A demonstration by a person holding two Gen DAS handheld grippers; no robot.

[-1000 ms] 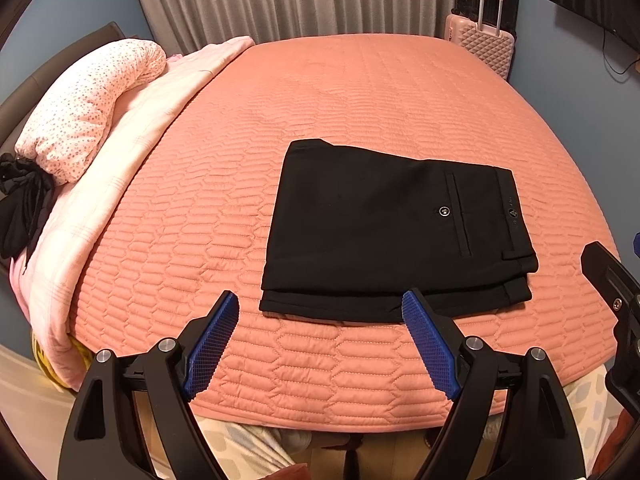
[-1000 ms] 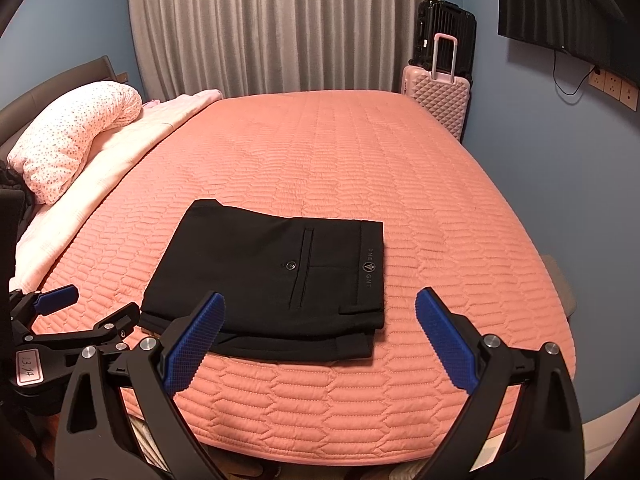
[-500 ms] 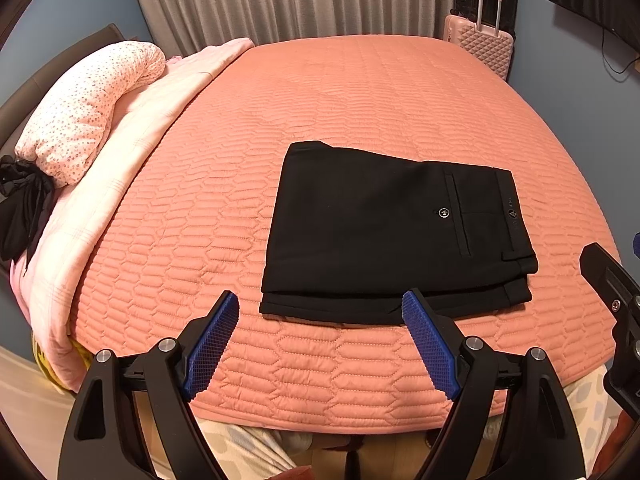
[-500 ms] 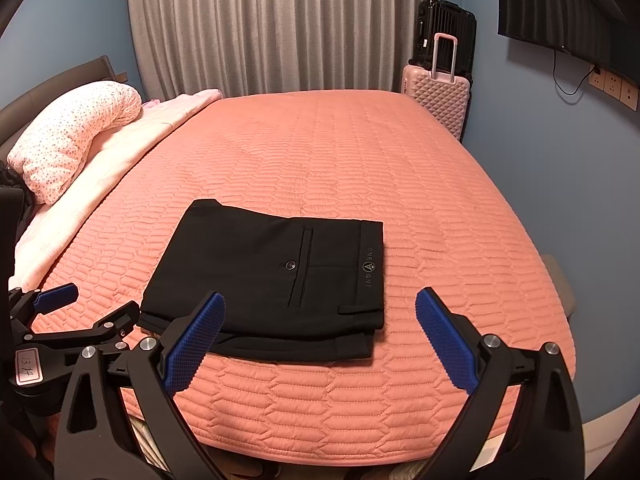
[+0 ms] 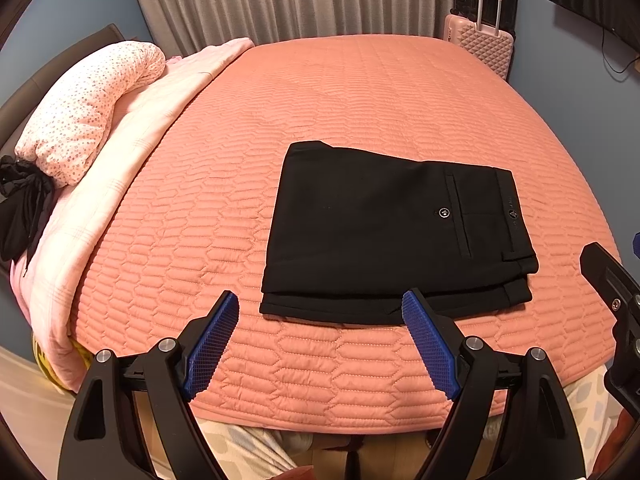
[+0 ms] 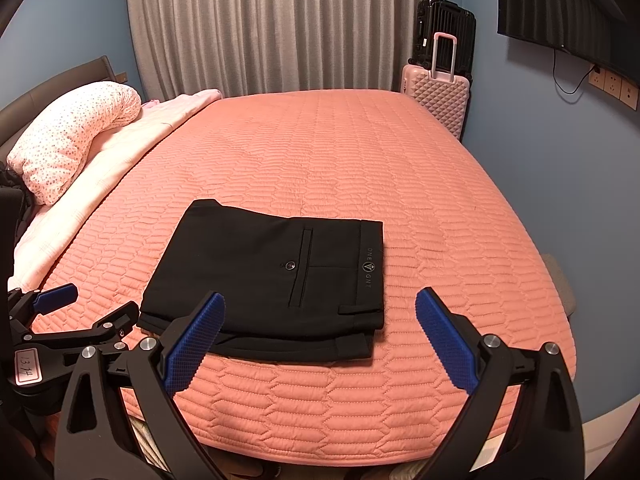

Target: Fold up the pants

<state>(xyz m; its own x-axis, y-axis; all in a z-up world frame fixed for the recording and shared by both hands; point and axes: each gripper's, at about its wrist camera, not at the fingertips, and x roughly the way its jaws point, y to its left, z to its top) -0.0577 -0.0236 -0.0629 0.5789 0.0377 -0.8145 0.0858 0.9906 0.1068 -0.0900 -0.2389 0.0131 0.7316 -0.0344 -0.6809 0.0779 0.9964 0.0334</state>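
Black pants (image 5: pixel 372 232) with a small dark button and pale lettering on the waistband. Salmon-pink bedspread (image 5: pixel 360 100), quilted in rows of long hexagons. Pale pink blanket (image 5: pixel 132 168) with faint checked lines. White pillow (image 5: pixel 84 112) dotted with tiny pinkish rings. Grey pleated curtain (image 6: pixel 280 28). Blue walls. Pink diamond-textured suitcase (image 6: pixel 440 96), a black one behind. Blue ribbed pads (image 6: pixel 196 336) on black gripper frames.

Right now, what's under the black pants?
The folded black pants lie on the pink quilted bedspread, near its front edge. More folded pant layers peek out beneath the top one; anything tucked inside is covered.
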